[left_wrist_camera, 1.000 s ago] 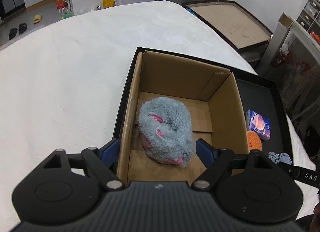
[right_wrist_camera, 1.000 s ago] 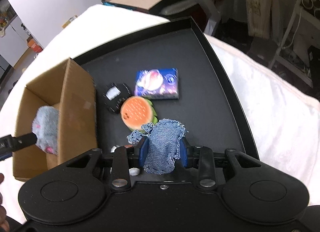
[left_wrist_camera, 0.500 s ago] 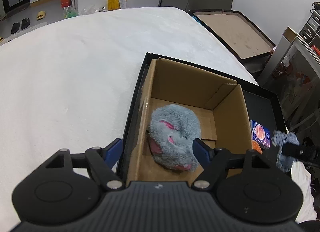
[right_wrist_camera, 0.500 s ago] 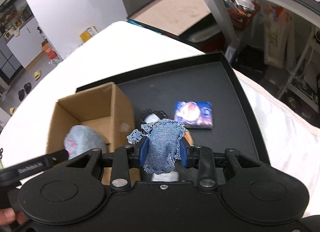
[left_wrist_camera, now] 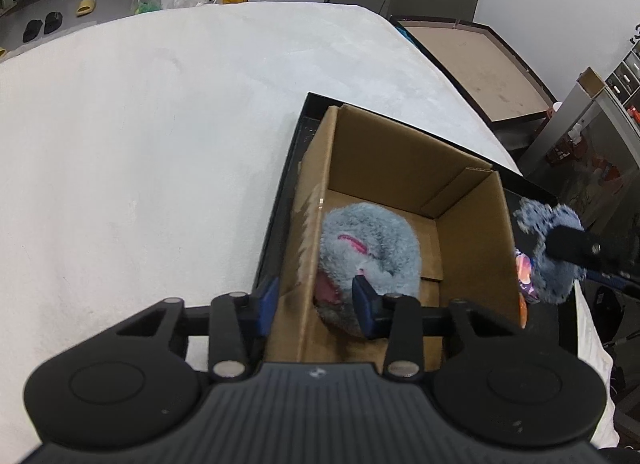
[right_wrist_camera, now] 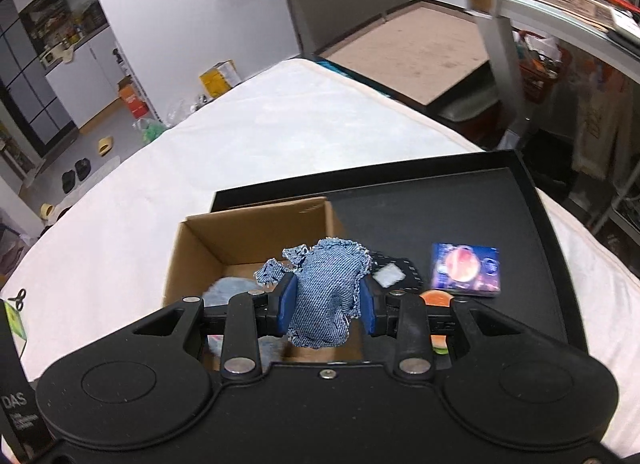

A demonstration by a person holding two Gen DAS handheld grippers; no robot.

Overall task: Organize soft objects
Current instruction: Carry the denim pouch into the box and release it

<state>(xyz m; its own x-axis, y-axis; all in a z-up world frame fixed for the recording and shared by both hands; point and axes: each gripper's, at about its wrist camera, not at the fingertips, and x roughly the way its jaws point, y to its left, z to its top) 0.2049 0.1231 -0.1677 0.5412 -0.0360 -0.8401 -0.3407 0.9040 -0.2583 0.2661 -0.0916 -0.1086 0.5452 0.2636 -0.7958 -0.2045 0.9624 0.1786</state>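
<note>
A grey plush toy with pink parts (left_wrist_camera: 368,252) lies inside the open cardboard box (left_wrist_camera: 404,152), which stands in a black tray (left_wrist_camera: 294,152). My left gripper (left_wrist_camera: 314,306) is open and empty, its fingers straddling the box's near left wall. My right gripper (right_wrist_camera: 327,300) is shut on a blue denim piece (right_wrist_camera: 326,296) and holds it in the air above the box's (right_wrist_camera: 256,232) right near corner. The denim piece also shows in the left wrist view (left_wrist_camera: 550,248), just right of the box. The plush (right_wrist_camera: 232,288) is partly hidden behind the gripper.
On the black tray (right_wrist_camera: 536,200) right of the box lie a printed blue packet (right_wrist_camera: 466,270), an orange round toy (right_wrist_camera: 436,298) and a dark item with a white patch (right_wrist_camera: 394,274). The tray sits on a white padded surface (left_wrist_camera: 140,144). Furniture stands beyond the far edge.
My right gripper has lifted the denim piece off the tray and carried it left toward the box. My left gripper has drawn back and left, and its fingers have narrowed somewhat.
</note>
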